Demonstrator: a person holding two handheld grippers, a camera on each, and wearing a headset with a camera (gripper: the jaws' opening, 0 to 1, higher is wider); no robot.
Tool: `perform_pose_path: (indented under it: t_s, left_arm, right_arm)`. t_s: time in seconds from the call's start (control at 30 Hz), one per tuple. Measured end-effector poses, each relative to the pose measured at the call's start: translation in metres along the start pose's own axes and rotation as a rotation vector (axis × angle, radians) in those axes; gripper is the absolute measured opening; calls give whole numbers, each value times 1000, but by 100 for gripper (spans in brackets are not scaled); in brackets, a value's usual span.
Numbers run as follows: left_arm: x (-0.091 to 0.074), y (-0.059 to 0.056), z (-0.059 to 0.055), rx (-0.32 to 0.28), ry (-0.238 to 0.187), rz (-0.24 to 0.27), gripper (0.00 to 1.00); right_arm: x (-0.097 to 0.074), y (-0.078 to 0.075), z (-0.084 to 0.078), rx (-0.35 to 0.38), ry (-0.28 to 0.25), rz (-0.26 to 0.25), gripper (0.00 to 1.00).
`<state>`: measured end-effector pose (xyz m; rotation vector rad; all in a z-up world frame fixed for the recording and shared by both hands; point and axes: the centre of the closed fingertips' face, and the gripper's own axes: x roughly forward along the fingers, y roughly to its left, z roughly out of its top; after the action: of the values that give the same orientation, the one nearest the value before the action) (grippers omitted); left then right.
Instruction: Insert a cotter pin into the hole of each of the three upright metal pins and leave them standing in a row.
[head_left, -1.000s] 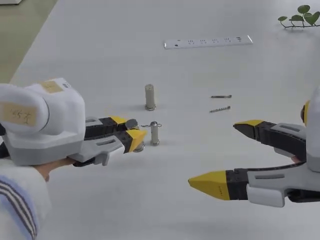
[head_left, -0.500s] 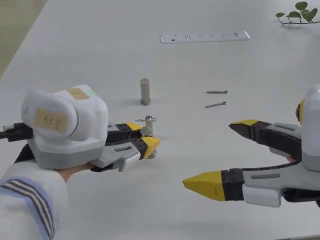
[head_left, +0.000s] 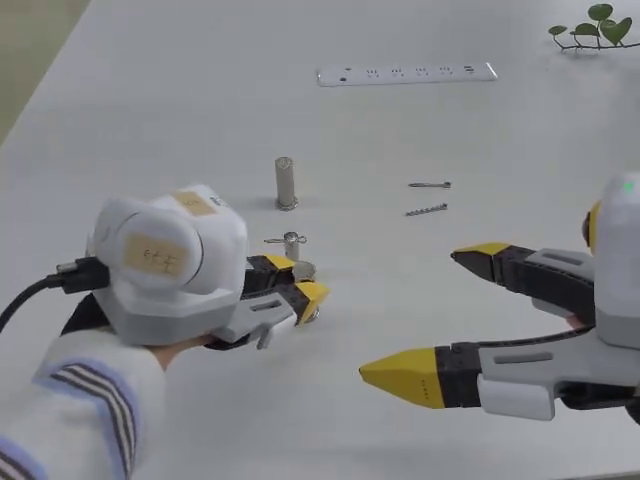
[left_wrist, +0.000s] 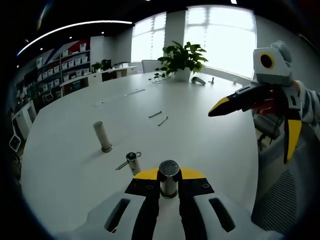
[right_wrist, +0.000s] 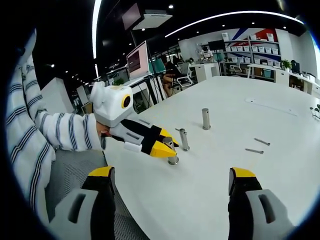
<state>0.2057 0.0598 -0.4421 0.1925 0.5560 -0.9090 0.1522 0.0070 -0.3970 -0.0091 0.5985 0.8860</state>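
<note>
1. Our left claw is clenched on the gripped pin, an upright metal pin caught between its yellow tips, with the flared base down at the counter.
2. Just past the left claw's tips stands the fitted pin, upright, close to the gripped pin but apart from it. The inserted cotter pin passes through the hole near its top and juts out sideways.
3. Farther ahead of the left claw, the bare pin stands upright with nothing through it.
4. Our right claw is released, its jaws spread wide and holding nothing. It is held over the counter well to the right of the left claw, with its tips pointing toward that claw.
5. Beyond the right claw's farther tip, 2 loose pins lie flat on the counter: the near cotter pin and, just behind it, the far cotter pin. They are close together and not touching.
6. Far beyond the claws lies a white power strip, and a plant sprig shows at the far right.
</note>
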Motion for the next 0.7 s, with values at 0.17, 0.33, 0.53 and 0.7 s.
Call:
perform_pose_path:
  t_s: [0.17, 0.33, 0.53, 0.7]
  left_arm:
    - [4, -4, 0, -7, 3, 1, 9]
    - [8, -6, -3, -18, 26, -3, 9]
    - [9, -7, -3, -5, 23, 4, 9]
    - [10, -6, -5, -1, 28, 19, 9]
  right_arm:
    - [0, -1, 0, 1, 2, 2, 93]
    - [1, -2, 0, -5, 4, 5, 93]
    - [0, -2, 0, -5, 2, 7, 92]
    - [0, -2, 0, -1, 1, 3, 92]
